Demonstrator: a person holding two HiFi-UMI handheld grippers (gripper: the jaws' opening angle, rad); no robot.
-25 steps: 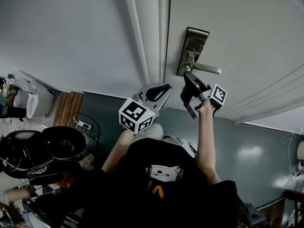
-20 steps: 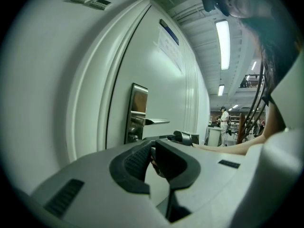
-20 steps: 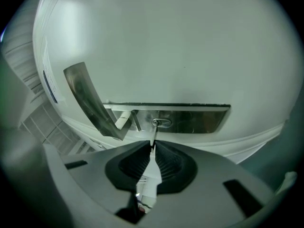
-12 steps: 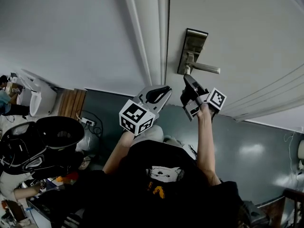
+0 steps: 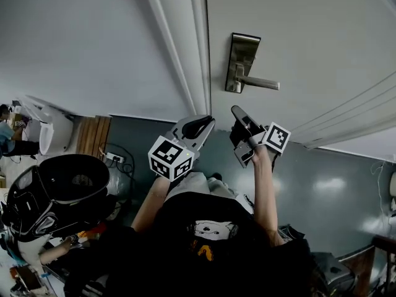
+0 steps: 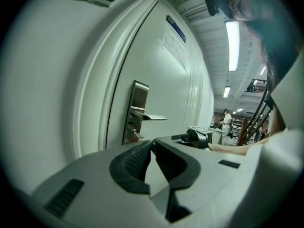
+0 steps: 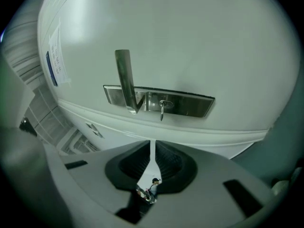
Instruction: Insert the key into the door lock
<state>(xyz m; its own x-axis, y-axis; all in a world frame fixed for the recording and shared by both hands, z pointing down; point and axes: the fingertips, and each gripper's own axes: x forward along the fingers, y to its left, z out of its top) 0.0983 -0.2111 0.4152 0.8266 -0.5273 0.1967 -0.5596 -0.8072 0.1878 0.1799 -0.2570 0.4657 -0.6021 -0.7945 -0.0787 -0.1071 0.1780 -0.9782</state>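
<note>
Key (image 7: 162,107) in lock plate (image 5: 243,62) below handle (image 5: 258,83); L gripper (image 6: 153,144) & R gripper (image 7: 152,147) jaws closed, empty, apart from door (image 5: 322,36).

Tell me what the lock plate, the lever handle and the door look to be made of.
Lock plate: likely brushed metal, satin grey with a soft sheen.
Lever handle: same metal look, smooth, with a highlight along its length.
Door: pale painted panel, low gloss, with raised mouldings; what lies under the paint cannot be told.
</note>
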